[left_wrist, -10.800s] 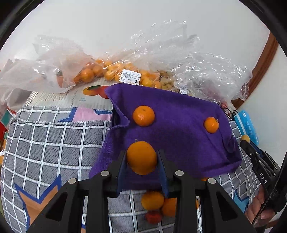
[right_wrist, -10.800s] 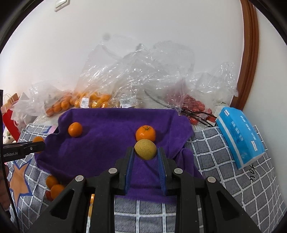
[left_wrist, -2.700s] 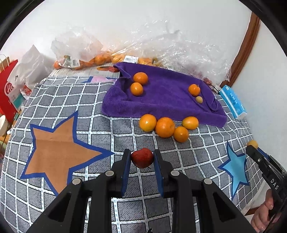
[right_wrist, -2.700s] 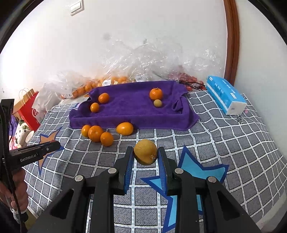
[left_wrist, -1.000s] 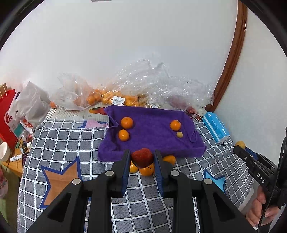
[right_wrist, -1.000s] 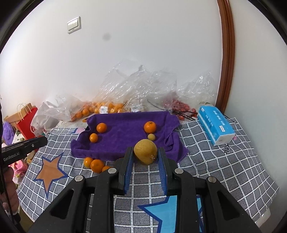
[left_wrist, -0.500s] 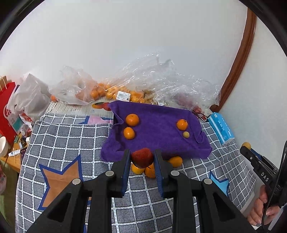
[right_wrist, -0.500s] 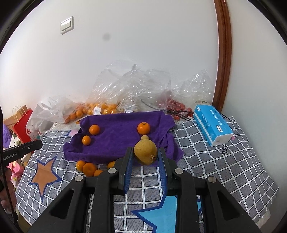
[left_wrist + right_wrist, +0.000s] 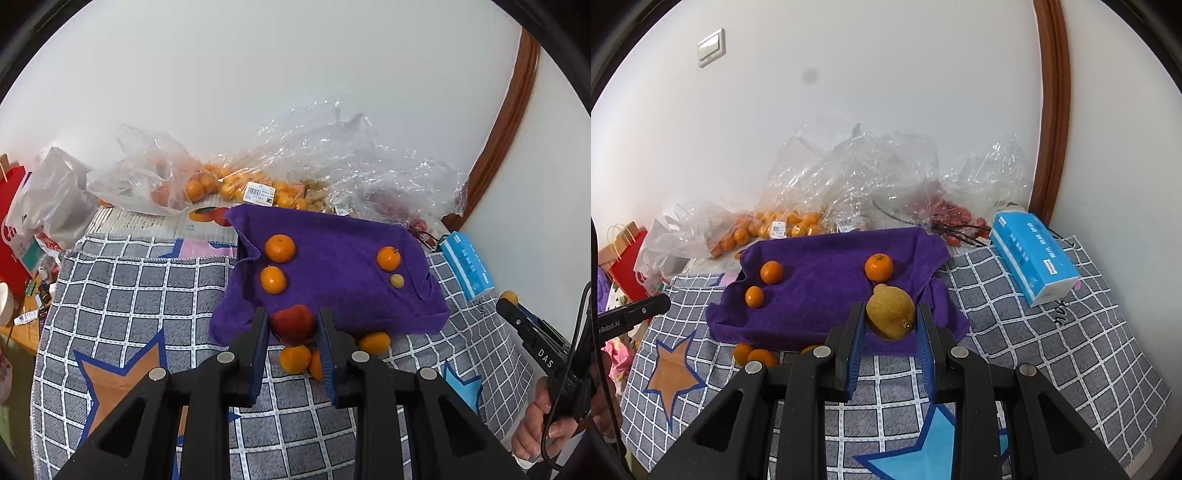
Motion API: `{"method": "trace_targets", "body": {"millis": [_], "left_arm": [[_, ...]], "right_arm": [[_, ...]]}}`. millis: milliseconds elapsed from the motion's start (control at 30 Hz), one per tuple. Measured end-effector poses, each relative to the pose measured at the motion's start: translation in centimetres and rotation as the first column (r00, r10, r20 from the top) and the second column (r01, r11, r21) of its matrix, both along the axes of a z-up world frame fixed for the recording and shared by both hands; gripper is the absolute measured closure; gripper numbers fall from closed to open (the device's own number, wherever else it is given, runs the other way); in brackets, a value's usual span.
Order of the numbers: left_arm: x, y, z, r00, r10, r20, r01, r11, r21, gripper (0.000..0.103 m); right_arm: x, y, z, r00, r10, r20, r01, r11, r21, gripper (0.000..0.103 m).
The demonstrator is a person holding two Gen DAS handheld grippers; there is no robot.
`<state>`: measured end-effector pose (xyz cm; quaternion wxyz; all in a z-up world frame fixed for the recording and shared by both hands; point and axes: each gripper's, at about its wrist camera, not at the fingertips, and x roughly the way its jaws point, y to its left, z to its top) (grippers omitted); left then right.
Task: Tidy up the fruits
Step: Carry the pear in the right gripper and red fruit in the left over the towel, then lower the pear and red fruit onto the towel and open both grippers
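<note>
Left wrist: red fruit [image 9: 292, 324] between jaws, clamped

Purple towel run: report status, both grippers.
Left gripper shut on red fruit. Right gripper shut on yellow fruit. Purple towel ahead, four fruits on it, middle bare.

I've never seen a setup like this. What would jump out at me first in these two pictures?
Probably the purple towel spread at the back of the checked cloth, with small oranges dotted on it. Then the two black grippers up front: the left gripper clamps a red fruit, the right gripper a yellow lemon-like fruit. Behind, crinkled clear bags hold more fruit.
</note>
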<state>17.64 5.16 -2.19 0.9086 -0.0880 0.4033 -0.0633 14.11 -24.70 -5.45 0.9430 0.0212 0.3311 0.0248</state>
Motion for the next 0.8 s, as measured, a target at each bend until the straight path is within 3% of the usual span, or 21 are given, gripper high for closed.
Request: {"method": "trace_targets", "body": {"millis": [800], "left_arm": [[9.3, 0.8, -6.7, 0.986, 0.027, -0.162, -0.026, 1.000, 0.008, 0.079]], "right_arm": [[10.0, 2.2, -6.1, 0.992, 0.028, -0.124, -0.033, 0.999, -0.039, 0.076]]}}
